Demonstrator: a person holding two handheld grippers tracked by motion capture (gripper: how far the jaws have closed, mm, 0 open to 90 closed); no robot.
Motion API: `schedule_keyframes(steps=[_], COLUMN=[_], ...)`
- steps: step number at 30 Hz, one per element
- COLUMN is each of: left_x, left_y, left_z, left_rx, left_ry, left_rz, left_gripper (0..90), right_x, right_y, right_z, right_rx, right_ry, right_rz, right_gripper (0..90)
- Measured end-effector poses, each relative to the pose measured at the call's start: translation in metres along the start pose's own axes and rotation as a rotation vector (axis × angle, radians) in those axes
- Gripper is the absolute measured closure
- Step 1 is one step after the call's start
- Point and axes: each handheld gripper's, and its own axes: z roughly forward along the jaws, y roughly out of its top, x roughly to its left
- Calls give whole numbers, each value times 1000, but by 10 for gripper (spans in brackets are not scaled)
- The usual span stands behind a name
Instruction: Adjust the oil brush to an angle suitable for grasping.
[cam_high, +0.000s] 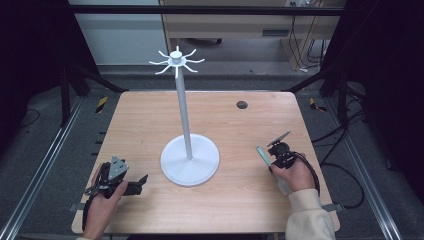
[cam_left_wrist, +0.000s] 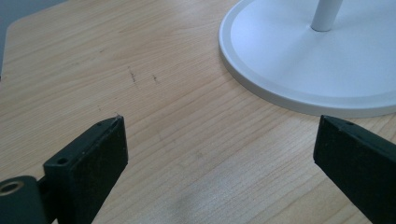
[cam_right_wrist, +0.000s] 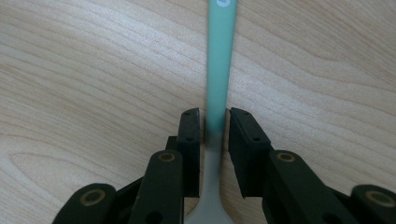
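Right gripper view, right gripper (cam_right_wrist: 215, 123) astride green-handled utensil (cam_right_wrist: 219, 70), high view, white stand (cam_high: 189, 160).

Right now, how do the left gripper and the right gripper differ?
The left gripper has its jaws wide apart with only bare table between them; the right gripper has its jaws nearly together around a green-handled utensil. The left gripper sits beside the white stand's base; the right gripper is farther from it. Both are hand-held, low over the table.

Matt wooden table (cam_high: 150, 120); smooth green-handled plastic utensil (cam_right_wrist: 219, 60).
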Motion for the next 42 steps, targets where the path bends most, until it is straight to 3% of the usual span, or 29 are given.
schedule_keyframes(steps=[20, 26, 33, 42], left_x=[-1, 0, 0, 0], left_y=[0, 0, -1, -2], left_z=[1, 1, -2, -4], left_rx=[1, 3, 1, -4], left_ry=[-2, 0, 19, 29], left_rz=[-1, 0, 4, 3], left_gripper=[27, 27, 26, 26], right_x=[-1, 0, 4, 7], right_y=[1, 3, 13, 44], right_z=[-3, -17, -42, -61], right_rx=[-9, -72, -222, -313], right_ry=[-12, -14, -10, 35], right_rz=[8, 5, 12, 23], right_gripper=[825, 825, 825, 825])
